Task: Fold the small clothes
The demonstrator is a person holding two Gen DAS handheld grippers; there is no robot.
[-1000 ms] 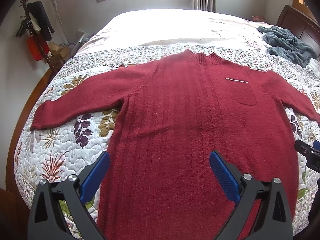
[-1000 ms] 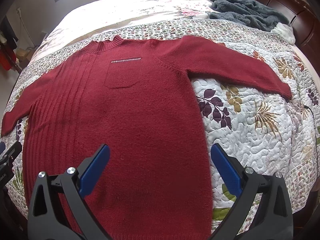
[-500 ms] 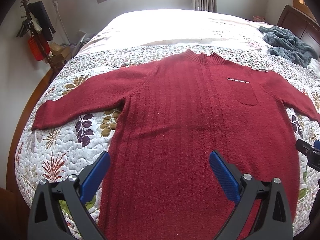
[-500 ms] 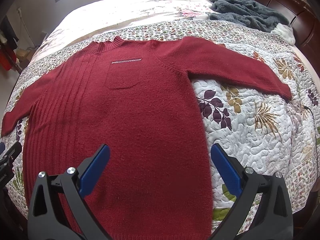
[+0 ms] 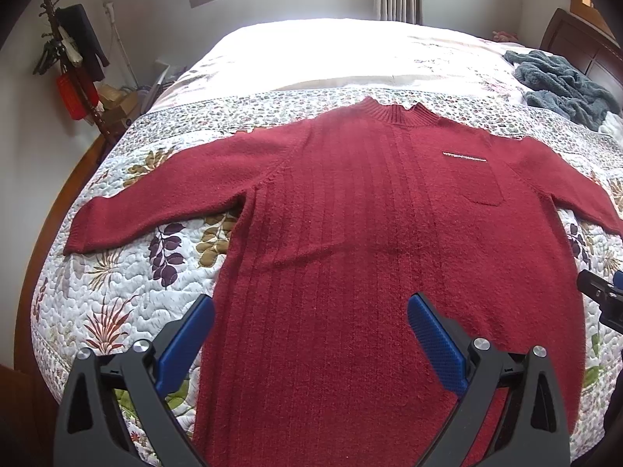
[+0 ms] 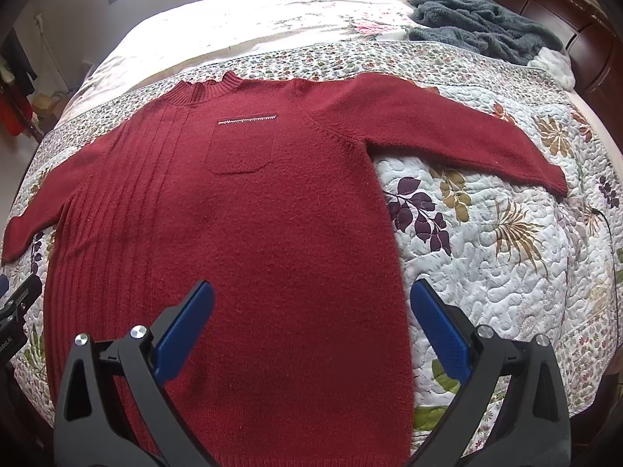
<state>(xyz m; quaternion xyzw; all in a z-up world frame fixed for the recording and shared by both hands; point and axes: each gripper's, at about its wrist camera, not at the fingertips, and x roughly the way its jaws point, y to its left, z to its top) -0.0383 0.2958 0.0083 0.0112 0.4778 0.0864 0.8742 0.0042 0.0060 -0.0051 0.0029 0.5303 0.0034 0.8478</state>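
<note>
quilted bed [image 5: 117, 303] | red sweater [image 5: 350, 253] flat | pocket trim perhaps lettering, unreadable | both jaws wide, empty

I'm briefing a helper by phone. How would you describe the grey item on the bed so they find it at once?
Start at the bed with the floral quilt, where a red sweater lies spread flat. Look past its outstretched sleeve to the far corner by the dark wooden headboard. There sits the fuzzy grey blanket, the only crumpled, grey thing on the bed.

Dark red knit sweater [image 5: 370, 241] w/ chest pocket, lying flat face-up on bed quilt [image 6: 506, 257], both sleeves spread out, unfolded.
</note>
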